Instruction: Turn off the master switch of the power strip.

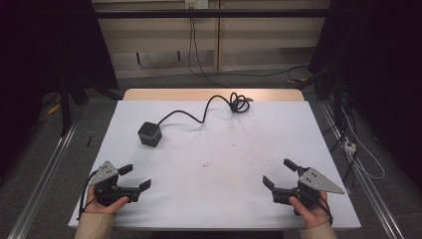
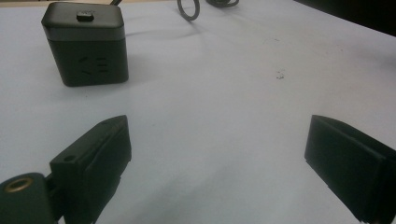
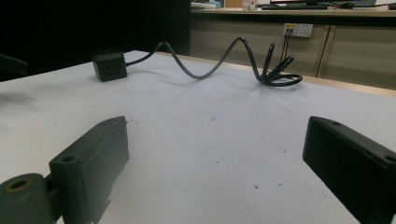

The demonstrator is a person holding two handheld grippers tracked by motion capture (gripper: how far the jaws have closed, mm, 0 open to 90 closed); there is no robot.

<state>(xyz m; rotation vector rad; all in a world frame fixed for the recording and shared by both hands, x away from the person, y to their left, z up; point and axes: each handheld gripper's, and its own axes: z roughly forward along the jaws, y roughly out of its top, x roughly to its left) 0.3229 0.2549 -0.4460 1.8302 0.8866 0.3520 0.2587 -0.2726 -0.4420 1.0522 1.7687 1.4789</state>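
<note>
Cube (image 1: 149, 134), a black socket block, sits on the white surface (image 1: 224, 169) at about 10 o'clock from centre, its cord (image 1: 199, 115) snaking toward 12 o'clock into a coil (image 1: 240, 103). At 7 o'clock the left gripper (image 1: 134, 178) rests with fingers spread wide, holding nothing, the cube near at its 1 o'clock. At 5 o'clock the right gripper (image 1: 278, 173) has fingers equally wide apart and empty, well apart from the cube.
</note>
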